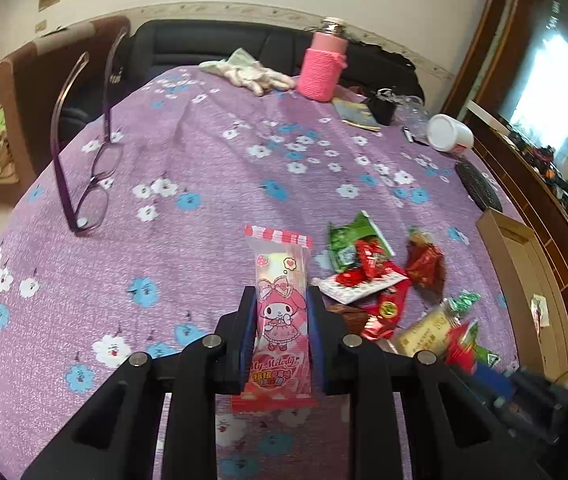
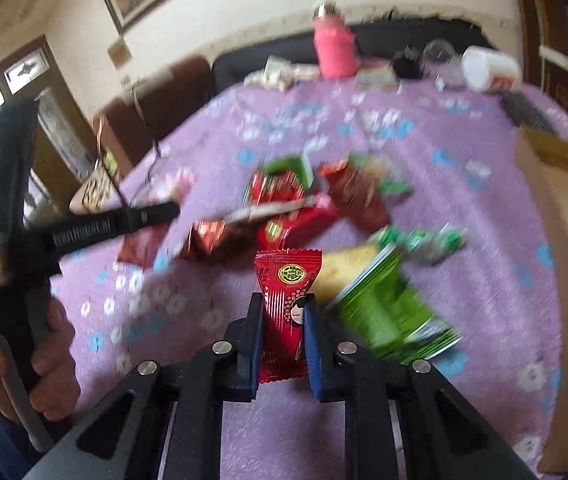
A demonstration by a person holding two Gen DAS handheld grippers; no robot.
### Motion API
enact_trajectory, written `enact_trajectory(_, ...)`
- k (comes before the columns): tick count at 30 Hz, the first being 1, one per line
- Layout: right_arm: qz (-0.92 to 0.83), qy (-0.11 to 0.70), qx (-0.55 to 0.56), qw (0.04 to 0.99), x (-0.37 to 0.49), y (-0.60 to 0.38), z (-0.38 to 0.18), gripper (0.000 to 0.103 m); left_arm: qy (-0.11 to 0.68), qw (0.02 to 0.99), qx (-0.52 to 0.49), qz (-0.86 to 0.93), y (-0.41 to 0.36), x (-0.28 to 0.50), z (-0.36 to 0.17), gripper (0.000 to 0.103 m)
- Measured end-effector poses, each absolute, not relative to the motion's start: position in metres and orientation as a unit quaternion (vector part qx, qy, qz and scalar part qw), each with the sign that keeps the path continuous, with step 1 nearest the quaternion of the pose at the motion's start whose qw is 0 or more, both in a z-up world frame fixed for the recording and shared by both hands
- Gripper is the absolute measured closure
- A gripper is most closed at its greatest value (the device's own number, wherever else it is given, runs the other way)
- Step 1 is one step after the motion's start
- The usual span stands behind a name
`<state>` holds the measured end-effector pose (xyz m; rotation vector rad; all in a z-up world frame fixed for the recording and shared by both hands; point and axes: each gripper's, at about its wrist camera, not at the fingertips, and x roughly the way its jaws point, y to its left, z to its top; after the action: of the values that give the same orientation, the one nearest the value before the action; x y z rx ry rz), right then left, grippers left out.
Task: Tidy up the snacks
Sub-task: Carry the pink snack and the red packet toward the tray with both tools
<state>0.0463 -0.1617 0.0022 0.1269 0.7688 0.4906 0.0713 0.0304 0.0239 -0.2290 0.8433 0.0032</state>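
My left gripper [image 1: 281, 300] is shut on a pink My Melody snack packet [image 1: 282, 312] and holds it upright above the purple flowered tablecloth [image 1: 188, 168]. My right gripper [image 2: 284, 304] is shut on a red snack packet [image 2: 285, 312], also lifted. A loose pile of red and green snack packets [image 1: 367, 272] lies on the cloth to the right of the left gripper; in the blurred right wrist view the pile [image 2: 303, 204] lies just beyond the red packet. A cardboard box [image 1: 523, 264] stands at the table's right edge, and shows in the right wrist view [image 2: 555, 184].
Purple glasses [image 1: 88, 168] lie at the left. A pink bottle [image 1: 321, 68], gloves [image 1: 252, 74], a white tub [image 1: 449, 134] and small items sit along the far edge. A dark sofa [image 1: 212, 44] is behind the table. The left hand and its gripper handle [image 2: 24, 240] show at the left of the right wrist view.
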Motion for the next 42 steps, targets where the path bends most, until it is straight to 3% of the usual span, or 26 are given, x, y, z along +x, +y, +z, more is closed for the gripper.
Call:
enact_trajectory(12, 0.235, 0.357, 0.088, 0.9, 0.05, -0.169, 0.005, 0.083, 0.38, 0.925, -0.015, -0.001, -0.017, 0.063, 0.023, 0.08)
enact_trajectory(42, 0.225, 0.367, 0.1, 0.897, 0.053, -0.177, -0.002, 0.083, 0.326, 0.942, 0.067, 0.028, -0.04, 0.047, 0.032, 0.08)
